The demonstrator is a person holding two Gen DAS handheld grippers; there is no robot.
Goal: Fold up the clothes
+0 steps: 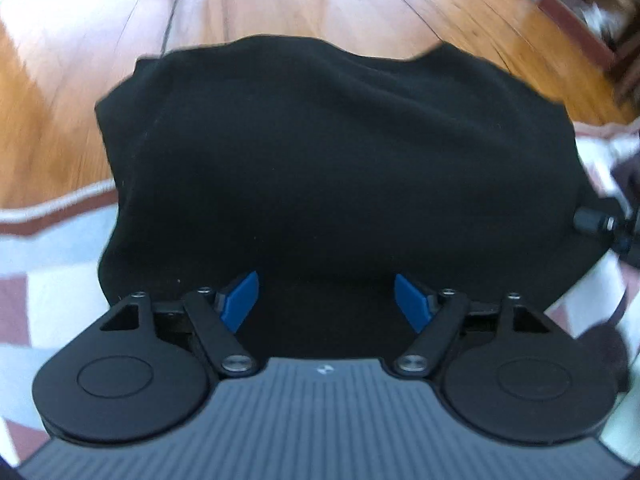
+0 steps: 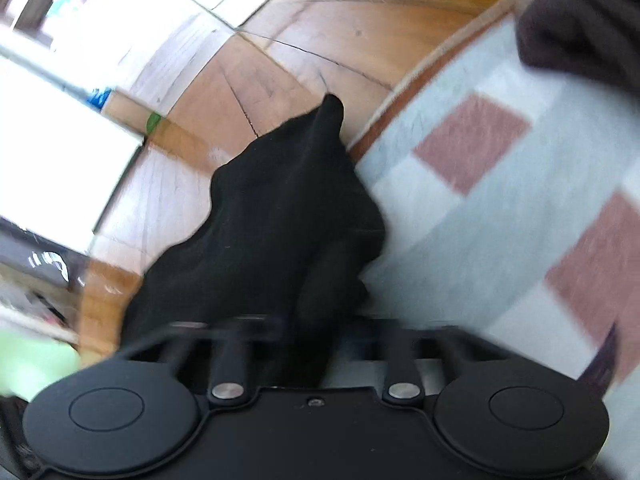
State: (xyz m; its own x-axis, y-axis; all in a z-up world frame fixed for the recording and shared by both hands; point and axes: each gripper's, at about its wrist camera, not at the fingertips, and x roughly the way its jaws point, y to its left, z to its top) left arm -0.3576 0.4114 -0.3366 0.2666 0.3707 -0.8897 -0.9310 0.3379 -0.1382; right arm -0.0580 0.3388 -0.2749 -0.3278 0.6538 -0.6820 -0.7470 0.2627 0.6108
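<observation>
Left gripper [image 1: 326, 300] gaping over black garment [image 1: 320, 152], gripping nothing; right gripper's [image 2: 316, 332] fingers hidden by cloth, state unclear; bunched fabric risking a crooked fold.

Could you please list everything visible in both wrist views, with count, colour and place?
black garment: one, black, draped just ahead of both grippers, over the rug edge and floor.
rug: one, pale grey-blue with reddish squares, under the garment.
wooden floor: brown planks, beyond the rug.
dark cloth: one, dark brown, on the rug's far corner.
left gripper: black with blue pads, open.
right gripper: black, fingers hidden by fabric, blurred.
</observation>
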